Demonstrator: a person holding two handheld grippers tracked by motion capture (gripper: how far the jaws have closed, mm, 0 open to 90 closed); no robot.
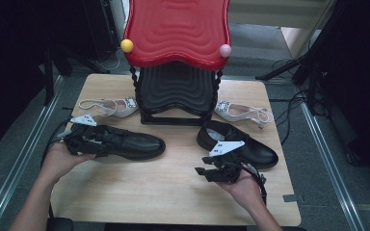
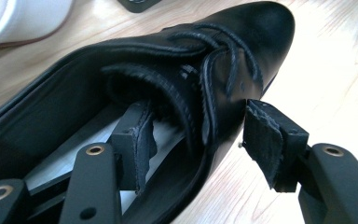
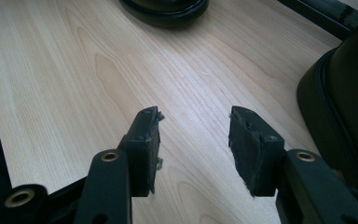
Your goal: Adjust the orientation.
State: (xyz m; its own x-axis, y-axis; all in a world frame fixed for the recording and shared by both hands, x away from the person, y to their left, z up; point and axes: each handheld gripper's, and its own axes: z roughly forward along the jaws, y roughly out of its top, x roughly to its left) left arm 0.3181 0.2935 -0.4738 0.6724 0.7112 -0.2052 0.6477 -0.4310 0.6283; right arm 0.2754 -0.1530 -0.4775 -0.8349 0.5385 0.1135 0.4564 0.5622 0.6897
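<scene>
Two black leather lace-up shoes lie on the wooden table (image 1: 173, 192). The left shoe (image 1: 130, 143) points right. My left gripper (image 1: 103, 139) is at its heel end and stands open astride the shoe's near side wall. In the left gripper view one pad sits inside the shoe (image 2: 242, 42) on the insole, the other hangs outside with a gap to the leather, and the left gripper (image 2: 200, 126) presses on nothing. The right shoe (image 1: 250, 147) lies angled at the right. Just in front of it my right gripper (image 1: 202, 166) is open over bare wood, right gripper (image 3: 193, 121) empty, shoe (image 3: 349, 107) beside it.
A shoe rack with a red wavy top shelf (image 1: 176, 31) and a black lower shelf (image 1: 176, 89) stands at the back middle. A white slingback heel (image 1: 111, 107) lies left of it, another (image 1: 243, 111) to its right. Dark stands and cables surround the table.
</scene>
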